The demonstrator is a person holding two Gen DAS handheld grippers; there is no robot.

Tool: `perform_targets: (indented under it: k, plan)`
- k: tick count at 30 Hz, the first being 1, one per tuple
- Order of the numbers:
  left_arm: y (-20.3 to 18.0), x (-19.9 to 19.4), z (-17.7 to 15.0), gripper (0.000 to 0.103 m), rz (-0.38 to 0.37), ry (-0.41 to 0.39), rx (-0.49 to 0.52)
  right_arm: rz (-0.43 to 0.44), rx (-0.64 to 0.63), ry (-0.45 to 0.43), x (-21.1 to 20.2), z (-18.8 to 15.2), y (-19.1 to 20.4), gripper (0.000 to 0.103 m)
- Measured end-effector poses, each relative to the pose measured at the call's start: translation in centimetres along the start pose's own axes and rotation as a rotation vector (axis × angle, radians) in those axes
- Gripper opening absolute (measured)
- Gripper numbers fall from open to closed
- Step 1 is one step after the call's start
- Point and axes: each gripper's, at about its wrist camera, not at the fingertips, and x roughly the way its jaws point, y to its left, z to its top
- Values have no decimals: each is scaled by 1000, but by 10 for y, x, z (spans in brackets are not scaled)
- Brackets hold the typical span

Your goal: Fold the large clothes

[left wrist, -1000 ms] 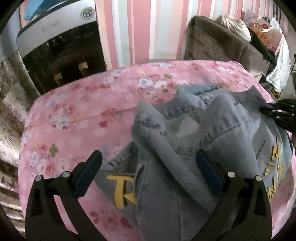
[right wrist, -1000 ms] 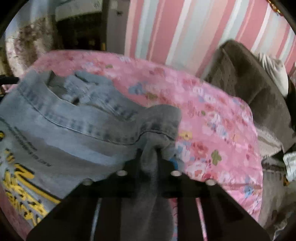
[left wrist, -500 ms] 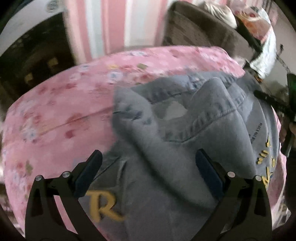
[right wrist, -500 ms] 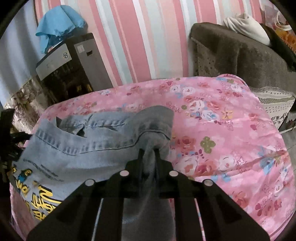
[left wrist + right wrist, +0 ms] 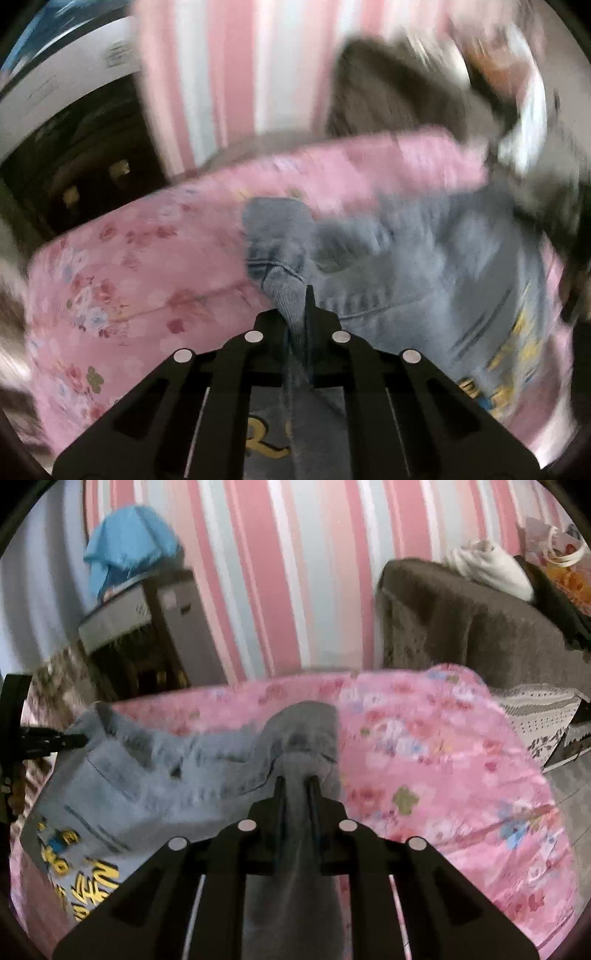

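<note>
- One denim jacket [image 5: 424,266] with yellow lettering lies across the middle and lower part of both views, on one surface covered by a pink floral sheet [image 5: 443,775].
- Two grippers. The left gripper [image 5: 300,295], bottom centre of its blurred view, has its fingers clenched on a bunched fold of the jacket.
- The right gripper [image 5: 296,782], bottom centre of its view, pinches another grey fold between nearly closed fingers.
- Both point forward toward a striped wall [image 5: 280,572].
- One brown sofa [image 5: 480,627] stands upper right; one blue cloth [image 5: 129,542] lies upper left.
</note>
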Motion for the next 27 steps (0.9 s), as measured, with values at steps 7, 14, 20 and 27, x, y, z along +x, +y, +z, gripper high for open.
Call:
perform_targets:
  k: [7,14,20,27]
  plan:
    - [21,46,-15,12,44,111,-50,-125,35,143,42,-2,-36,11]
    - [17,2,-41,98,212,-25,-60,-100,40,25,-28,-27,-24,69]
    - [-1,-51,-67,100,259,-144,-126,-31,157,-42,-69,-67,-14,82]
    - [-76,-69,-103,100,286,-179,-41,-10,162,-59,-80,-105,14,88]
